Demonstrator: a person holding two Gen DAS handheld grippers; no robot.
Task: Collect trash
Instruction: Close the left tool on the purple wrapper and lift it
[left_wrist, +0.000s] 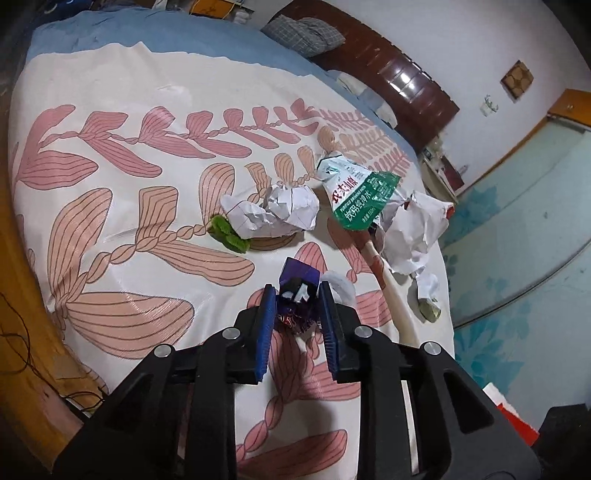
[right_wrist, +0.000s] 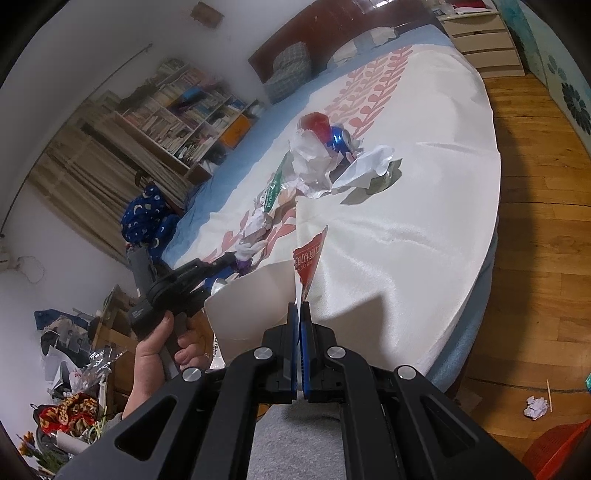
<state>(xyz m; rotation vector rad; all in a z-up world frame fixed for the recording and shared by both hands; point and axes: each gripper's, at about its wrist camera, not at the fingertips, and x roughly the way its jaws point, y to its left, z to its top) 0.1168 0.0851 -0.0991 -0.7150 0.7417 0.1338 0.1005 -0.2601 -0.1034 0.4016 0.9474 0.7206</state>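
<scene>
Trash pickup on a bed: both tools clamped on litter.

The left tool (left_wrist: 295, 295) grips a purple wrapper (left_wrist: 298, 286) between its blue fingers, just above the leaf-print bedspread (left_wrist: 110, 184). Beyond it on the bedspread lie a crumpled paper ball (left_wrist: 275, 214) with a green scrap (left_wrist: 227, 234) touching its near edge, a green-and-white water bottle label (left_wrist: 356, 188), and a larger wad of white paper (left_wrist: 413, 230) over a pale stick-like handle (left_wrist: 393, 295). The right tool (right_wrist: 299, 308) is clenched on the edge of a white paper bag (right_wrist: 255, 306) with red print, held at the bed's side. Farther up the bed, a blue-and-red can (right_wrist: 334, 138) sits against crumpled white paper (right_wrist: 314, 162). Another paper ball (right_wrist: 535, 406) lies on the wooden floor (right_wrist: 535, 221).
</scene>
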